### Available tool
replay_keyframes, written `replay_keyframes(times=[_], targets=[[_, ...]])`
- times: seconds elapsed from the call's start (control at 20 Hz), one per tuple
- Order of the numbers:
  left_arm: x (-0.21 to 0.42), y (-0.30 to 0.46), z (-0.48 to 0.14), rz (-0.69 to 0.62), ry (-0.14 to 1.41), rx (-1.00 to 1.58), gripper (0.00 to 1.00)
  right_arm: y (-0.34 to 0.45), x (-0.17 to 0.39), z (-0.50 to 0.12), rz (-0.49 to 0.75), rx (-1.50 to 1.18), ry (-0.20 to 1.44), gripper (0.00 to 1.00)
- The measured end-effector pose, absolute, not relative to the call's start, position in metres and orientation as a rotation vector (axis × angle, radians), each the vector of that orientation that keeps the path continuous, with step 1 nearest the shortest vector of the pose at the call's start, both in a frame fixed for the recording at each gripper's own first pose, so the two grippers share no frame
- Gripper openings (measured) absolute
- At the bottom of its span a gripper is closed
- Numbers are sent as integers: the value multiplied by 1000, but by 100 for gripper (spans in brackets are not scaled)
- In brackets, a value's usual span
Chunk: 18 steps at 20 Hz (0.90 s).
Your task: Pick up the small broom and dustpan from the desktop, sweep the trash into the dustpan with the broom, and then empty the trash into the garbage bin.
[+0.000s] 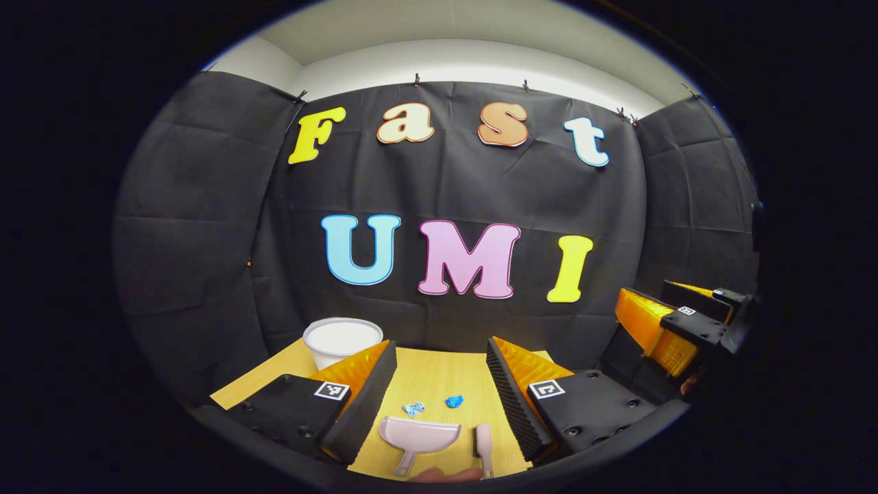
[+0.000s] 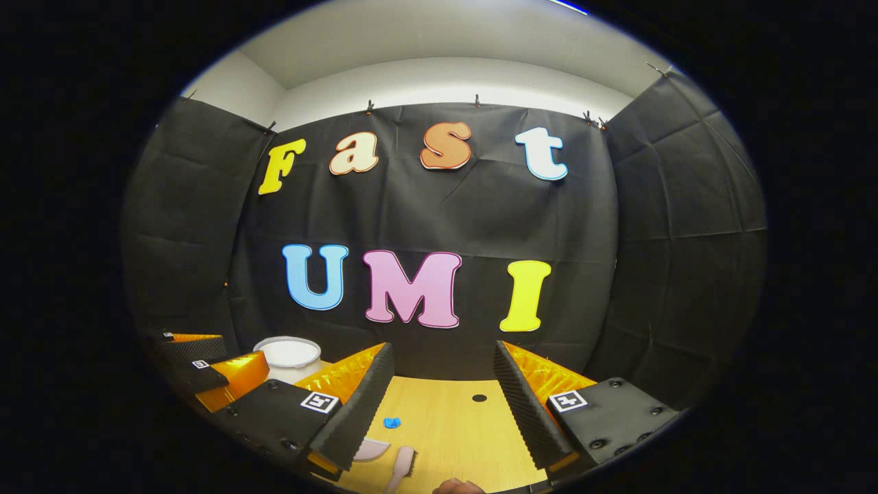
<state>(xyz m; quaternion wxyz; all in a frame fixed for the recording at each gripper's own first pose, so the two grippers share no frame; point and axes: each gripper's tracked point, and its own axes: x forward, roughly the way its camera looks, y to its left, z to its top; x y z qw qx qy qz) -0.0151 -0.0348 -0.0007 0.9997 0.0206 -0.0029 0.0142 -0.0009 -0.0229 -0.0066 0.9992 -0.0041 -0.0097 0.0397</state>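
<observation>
While both tools hang above the desk with nothing between their fingers, the scene reads as follows.

Left gripper [image 1: 441, 384]: fingers spread wide apart, holding nothing, raised over the wooden desk [image 1: 439, 374]; it also appears at the left edge of the right gripper view.
Right gripper [image 2: 444, 387]: fingers likewise wide apart and empty, above the desk; in the left gripper view it sits off to the right, clear of the desk's near items.
Dustpan [image 1: 418, 439]: pale pink, lying flat on the desk between the left gripper's fingers in that view, mouth toward the back wall, handle toward the camera.
Broom [image 1: 483, 442]: small, pale pink, lying just right of the dustpan, apart from it.
Trash: a pale blue scrap [image 1: 413, 409] and a brighter blue scrap [image 1: 454, 401], both on the desk just beyond the dustpan's mouth, near each other but not touching.
Garbage bin [image 1: 341, 341]: white, round, upright at the far left of the desk, well apart from the dustpan.
Desk detail: a small dark hole [image 2: 479, 398] in the wood.
Person: a fingertip [image 1: 439, 473] at the near desk edge, beside the dustpan handle.
</observation>
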Motion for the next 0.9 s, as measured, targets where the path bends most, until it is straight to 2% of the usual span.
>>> replay_keyframes(times=[0.6, 0.7, 0.75, 0.8, 0.85, 0.9], targets=[[-12, -36, -8, 24, 18, 59, 77, -20, -2, -8, 83, -19, -16, 95], [-11, -36, -10, 25, 21, 71, 78, -21, -2, -9, 81, -21, -15, 99], [-12, -36, -9, 24, 18, 75, 78, -21, -1, -9, 79, -20, -15, 95], [-11, -37, -8, 22, 18, 80, 77, -20, -1, -9, 79, -20, -14, 99], [-10, -36, -9, 23, 18, 85, 78, -19, -1, -10, 80, -20, -13, 99], [-10, -36, -8, 22, 16, 88, 77, -18, -1, -10, 81, -20, -10, 95]])
